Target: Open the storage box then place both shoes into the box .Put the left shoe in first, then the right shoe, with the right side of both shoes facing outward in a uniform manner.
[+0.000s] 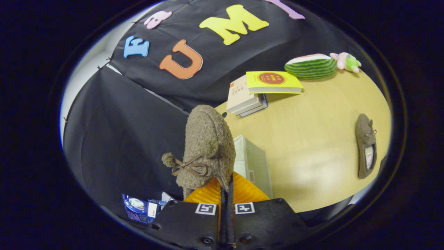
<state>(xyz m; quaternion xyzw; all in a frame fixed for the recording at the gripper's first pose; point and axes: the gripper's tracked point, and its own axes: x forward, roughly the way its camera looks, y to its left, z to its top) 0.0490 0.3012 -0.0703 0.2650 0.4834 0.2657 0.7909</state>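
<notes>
Tongs [227,194] grip the fuzzy brown shoe [206,149], both fingers closed on its rim, holding it up above the white box [255,165] at the desk [312,139] edge. Second shoe [366,146] lies well apart.

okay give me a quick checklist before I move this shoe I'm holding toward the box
1. Grip on the fuzzy brown shoe: ok. The gripper has its fingers closed together on the shoe's edge, and the shoe hangs lifted.
2. Storage box located: ok, just beyond the fingers, beside the held shoe.
3. Box open: cannot tell; the shoe hides much of it.
4. Held shoe is the left one: cannot tell from this angle.
5. Second shoe waiting: ok, lying flat on the table, apart from the box.
6. Path clutter: ok; the books and watermelon toy sit farther back.
</notes>
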